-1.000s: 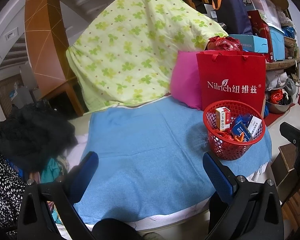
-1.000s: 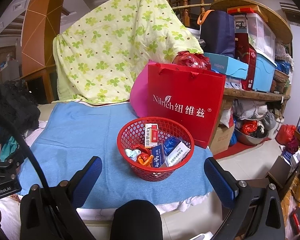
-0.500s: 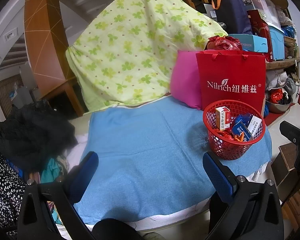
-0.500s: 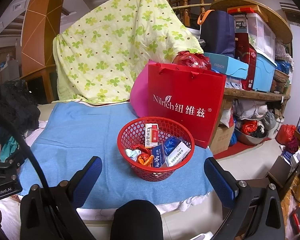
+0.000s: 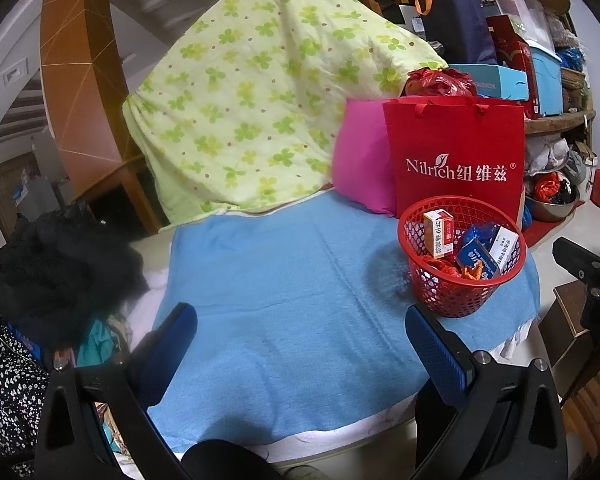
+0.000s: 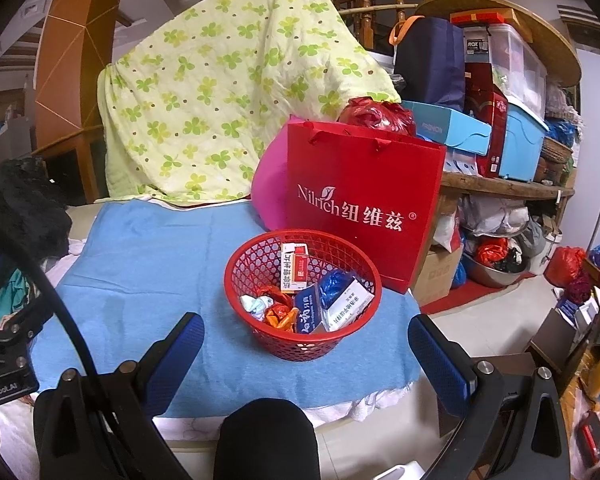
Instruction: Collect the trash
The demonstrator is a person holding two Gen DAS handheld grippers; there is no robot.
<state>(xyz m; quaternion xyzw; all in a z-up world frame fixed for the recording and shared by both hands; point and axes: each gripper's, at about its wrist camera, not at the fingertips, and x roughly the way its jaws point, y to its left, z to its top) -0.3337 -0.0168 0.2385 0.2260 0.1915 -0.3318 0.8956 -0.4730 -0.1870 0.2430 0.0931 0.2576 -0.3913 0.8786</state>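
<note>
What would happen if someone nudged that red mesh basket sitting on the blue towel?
The red mesh basket looks like thin plastic holding only small boxes and wrappers, so it is probably light and would slide. On the soft blue towel it might drag the cloth or tip instead.

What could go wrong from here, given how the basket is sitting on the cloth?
The red basket stands near the blue cloth's front corner, so a nudge from the open right gripper could slide it off. The upright box leaning on its wall may topple out if the basket tips. The red bag close behind could get knocked over.
</note>
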